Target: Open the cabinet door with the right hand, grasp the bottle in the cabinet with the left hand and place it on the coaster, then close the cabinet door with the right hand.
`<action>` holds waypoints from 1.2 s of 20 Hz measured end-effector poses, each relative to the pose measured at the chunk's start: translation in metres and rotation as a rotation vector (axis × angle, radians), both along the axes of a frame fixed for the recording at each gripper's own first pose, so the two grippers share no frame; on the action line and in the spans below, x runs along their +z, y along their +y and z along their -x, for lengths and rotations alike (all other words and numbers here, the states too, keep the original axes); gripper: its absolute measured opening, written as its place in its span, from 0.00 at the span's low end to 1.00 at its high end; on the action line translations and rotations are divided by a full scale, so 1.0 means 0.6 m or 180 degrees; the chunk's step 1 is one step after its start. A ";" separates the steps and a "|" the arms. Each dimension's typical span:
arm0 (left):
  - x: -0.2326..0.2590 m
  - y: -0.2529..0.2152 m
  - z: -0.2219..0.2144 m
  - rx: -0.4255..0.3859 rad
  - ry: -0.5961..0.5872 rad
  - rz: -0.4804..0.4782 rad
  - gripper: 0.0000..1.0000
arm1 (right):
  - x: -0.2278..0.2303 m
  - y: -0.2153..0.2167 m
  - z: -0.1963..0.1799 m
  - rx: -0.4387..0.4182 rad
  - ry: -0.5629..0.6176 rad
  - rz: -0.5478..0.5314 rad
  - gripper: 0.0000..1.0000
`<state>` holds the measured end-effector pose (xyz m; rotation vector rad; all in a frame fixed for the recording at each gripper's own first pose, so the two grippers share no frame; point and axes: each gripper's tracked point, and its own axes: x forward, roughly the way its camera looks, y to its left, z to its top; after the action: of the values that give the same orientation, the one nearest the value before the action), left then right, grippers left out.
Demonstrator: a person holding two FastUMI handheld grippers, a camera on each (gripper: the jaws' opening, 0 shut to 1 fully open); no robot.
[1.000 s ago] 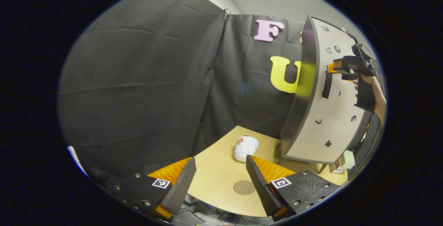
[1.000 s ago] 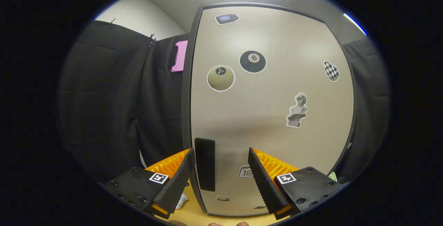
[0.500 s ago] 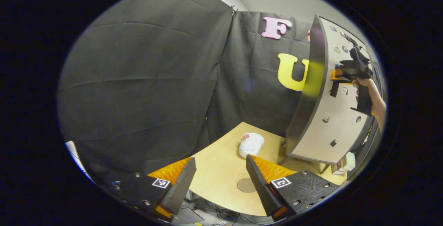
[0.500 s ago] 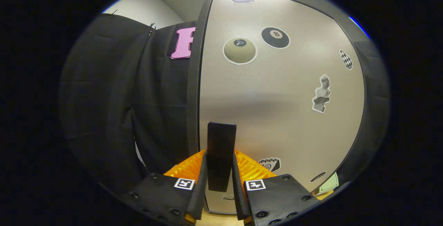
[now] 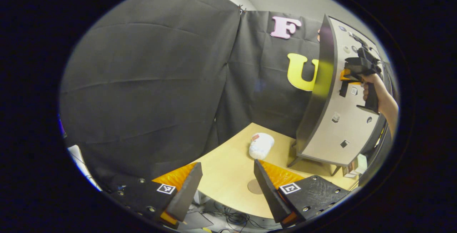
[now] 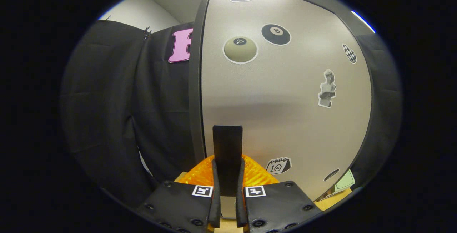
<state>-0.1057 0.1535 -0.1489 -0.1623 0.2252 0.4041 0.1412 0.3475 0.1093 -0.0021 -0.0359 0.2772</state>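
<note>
Right claw is seen clamped on the cabinet door's black vertical handle, a finger pressed against each side of it. In the left gripper view the same claw is seen at the handle, gripped by a hand.

Cabinet door: pale grey face, dark edge, no gap seen at the frame. Stickers are noted on it: a black billiard ball with the numeral "8", a beige ball whose mark cannot be read, a chequered heart, a bust figure, and a calendar page marked "10".

Left claw is held wide open with nothing between its fingers, above the near edge of the light wooden desk.

A round brown coaster lies flat on the desk, partly hidden behind one left finger. A white packet lies beyond it, near the cabinet's foot. The bottle cannot be seen behind the door.
</note>
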 end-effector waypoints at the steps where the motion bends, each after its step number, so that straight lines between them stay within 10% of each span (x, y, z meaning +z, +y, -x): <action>1: -0.001 0.000 0.000 -0.0015 0.0000 -0.0011 0.90 | -0.003 -0.001 0.001 0.0036 0.0022 0.0018 0.19; 24: 0.048 -0.053 -0.001 -0.0564 -0.0071 -0.0470 0.88 | -0.029 -0.074 0.098 0.1331 0.0085 0.0140 0.09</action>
<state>-0.1048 0.1214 -0.1199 -0.0015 0.1853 0.2415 0.0822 0.3030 0.0920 -0.0350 -0.0033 0.6962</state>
